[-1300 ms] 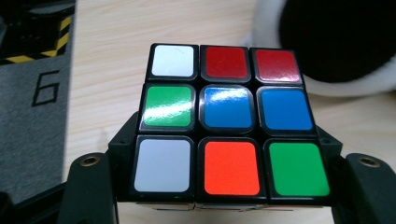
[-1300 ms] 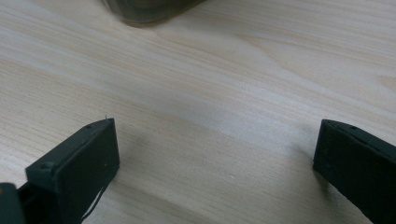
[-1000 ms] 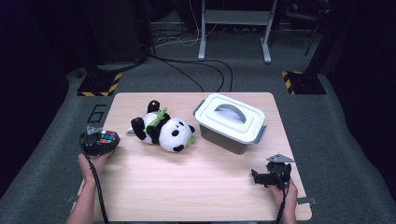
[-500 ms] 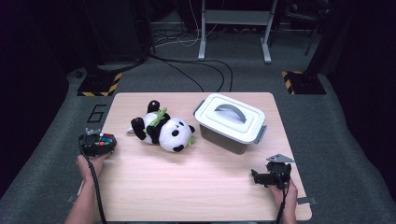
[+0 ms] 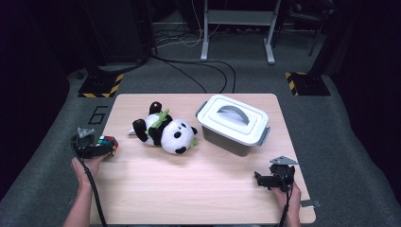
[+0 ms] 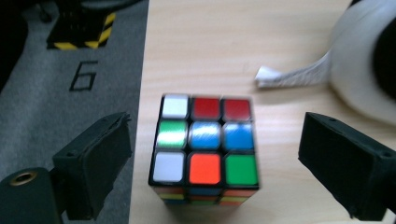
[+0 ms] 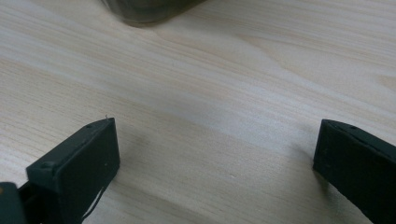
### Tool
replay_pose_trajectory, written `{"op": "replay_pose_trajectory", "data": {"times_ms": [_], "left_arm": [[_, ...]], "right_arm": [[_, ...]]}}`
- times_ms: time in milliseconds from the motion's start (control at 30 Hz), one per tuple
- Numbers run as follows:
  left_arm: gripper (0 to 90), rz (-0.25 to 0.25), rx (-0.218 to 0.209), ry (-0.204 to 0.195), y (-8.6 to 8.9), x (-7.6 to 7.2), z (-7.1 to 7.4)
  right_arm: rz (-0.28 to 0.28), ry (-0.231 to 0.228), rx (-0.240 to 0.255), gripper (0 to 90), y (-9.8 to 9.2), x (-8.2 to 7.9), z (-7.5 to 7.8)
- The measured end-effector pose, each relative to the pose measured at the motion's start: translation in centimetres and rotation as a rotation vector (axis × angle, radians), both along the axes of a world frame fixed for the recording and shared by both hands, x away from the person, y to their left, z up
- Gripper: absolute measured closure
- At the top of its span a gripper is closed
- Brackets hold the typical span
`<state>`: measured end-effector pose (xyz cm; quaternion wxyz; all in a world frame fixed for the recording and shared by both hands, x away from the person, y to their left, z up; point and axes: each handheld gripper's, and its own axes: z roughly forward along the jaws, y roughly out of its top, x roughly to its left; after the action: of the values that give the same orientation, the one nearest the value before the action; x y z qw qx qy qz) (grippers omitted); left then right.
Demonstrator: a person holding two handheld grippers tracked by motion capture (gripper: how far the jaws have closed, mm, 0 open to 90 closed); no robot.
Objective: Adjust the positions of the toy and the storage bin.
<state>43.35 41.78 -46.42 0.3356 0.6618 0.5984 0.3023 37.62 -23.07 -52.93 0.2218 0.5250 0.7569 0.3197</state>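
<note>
A scrambled puzzle cube (image 6: 205,149) stands on the wooden table (image 5: 189,189) near its left edge, also seen in the high view (image 5: 107,143). My left gripper (image 6: 217,128) is open; its jaws have just been opening. The cube sits between them with a gap on each side, touching neither pad. In the high view the left gripper (image 5: 100,149) points right at the cube. My right gripper (image 5: 259,178) rests near the table's front right, open over bare wood (image 7: 215,126).
A plush panda (image 5: 165,132) lies on its back in the middle left; its white body and fabric tag (image 6: 289,77) are just past the cube. A grey lidded bin (image 5: 234,123) with a handle stands at the back right. Floor lies left of the cube.
The left jaws were closed on the cube and have now spread apart, leaving it standing on the table. The left gripper drew back slightly to the left. The right gripper stayed still.
</note>
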Motion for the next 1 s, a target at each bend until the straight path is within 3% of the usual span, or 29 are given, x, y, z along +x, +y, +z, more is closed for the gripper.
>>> {"op": "replay_pose_trajectory", "data": {"times_ms": [167, 267, 467, 700, 733, 800, 867, 933, 1000], "left_arm": [[2.5, -0.08, 0.001, -0.038, -2.2, 0.3, 2.8], [0.0, -0.143, -0.002, -0.039, -4.1, 0.9, 4.2], [0.0, -0.293, 0.036, -0.031, -9.4, 2.9, 6.4], [0.8, -0.385, 0.08, 0.006, -14.7, 6.1, 6.5], [3.6, -0.396, 0.094, 0.008, -15.4, 6.6, 6.3], [18.9, -0.407, 0.121, 0.022, -16.4, 7.3, 5.9], [20.7, -0.395, 0.124, 0.054, -17.2, 8.1, 5.3], [27.8, -0.376, 0.125, 0.072, -17.6, 8.6, 4.7], [34.5, -0.358, 0.144, 0.115, -18.1, 9.2, 3.7]], "right_arm": [[-0.001, 0.0, 0.0, 0.0, 0.0, 0.0, 0.0], [-0.001, 0.001, 0.0, 0.0, 0.0, 0.0, 0.0], [-0.002, 0.001, 0.002, 0.0, 0.0, 0.0, 0.0], [-0.004, 0.0, 0.006, 0.0, 0.0, 0.0, 0.0], [-0.003, 0.001, 0.005, 0.0, 0.0, 0.0, 0.0], [-0.003, 0.0, 0.006, 0.0, 0.0, 0.0, 0.0], [-0.004, 0.0, 0.006, 0.0, 0.0, 0.0, 0.0], [-0.003, 0.0, 0.006, 0.0, 0.0, 0.0, 0.0], [-0.003, 0.0, 0.006, 0.0, 0.0, 0.0, 0.0]]}}
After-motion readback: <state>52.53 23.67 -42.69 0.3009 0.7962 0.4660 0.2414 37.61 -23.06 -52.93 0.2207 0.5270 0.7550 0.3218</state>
